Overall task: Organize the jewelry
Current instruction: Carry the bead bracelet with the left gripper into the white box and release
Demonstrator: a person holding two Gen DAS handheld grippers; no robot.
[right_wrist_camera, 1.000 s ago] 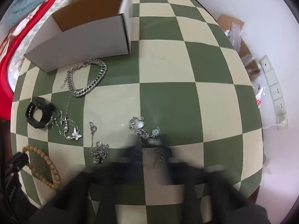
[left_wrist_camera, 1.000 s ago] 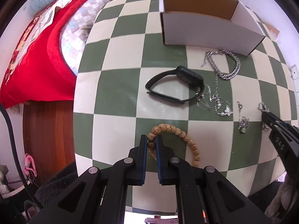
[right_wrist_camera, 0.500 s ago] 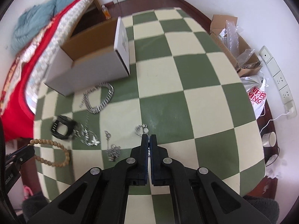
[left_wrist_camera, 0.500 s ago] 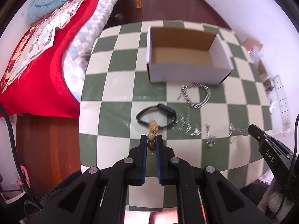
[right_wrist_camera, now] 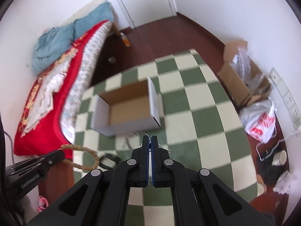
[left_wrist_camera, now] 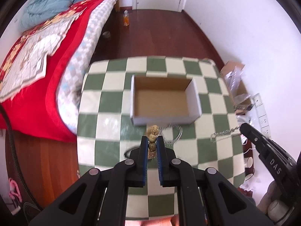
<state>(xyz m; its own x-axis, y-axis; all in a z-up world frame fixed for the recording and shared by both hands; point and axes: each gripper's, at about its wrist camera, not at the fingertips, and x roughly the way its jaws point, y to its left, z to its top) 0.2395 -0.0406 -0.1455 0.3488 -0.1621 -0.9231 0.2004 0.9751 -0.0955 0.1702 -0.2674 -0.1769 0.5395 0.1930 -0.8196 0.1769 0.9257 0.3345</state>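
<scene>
1. The left gripper (left_wrist_camera: 152, 143) pinches a wooden bead bracelet (left_wrist_camera: 152, 138) between its blue pads; several beads sit stacked in the gap, and the topmost ones rise just past the fingertips.
2. In the right wrist view, the rest of that bracelet hangs as a loop from the left gripper's tip, lifted off the checkered table (left_wrist_camera: 105, 120).
3. The right gripper (right_wrist_camera: 150, 141) has its fingers pressed nearly together on a thin silver chain (left_wrist_camera: 224, 132); in the left wrist view the chain trails from its tip toward the left, off the table.
4. Just beyond the left gripper's fingertips, a silver chain bracelet (left_wrist_camera: 175, 134) lies blurred on the table.
5. Beside and below the left gripper's fingers, a dark band (right_wrist_camera: 108, 159), perhaps a watch, lies on the table, partly hidden.
6. Farther ahead of both grippers stands an open cardboard box (left_wrist_camera: 163, 98), white outside, brown inside.
7. To the left of the table, a bed with a red quilt (left_wrist_camera: 37, 66).
</scene>
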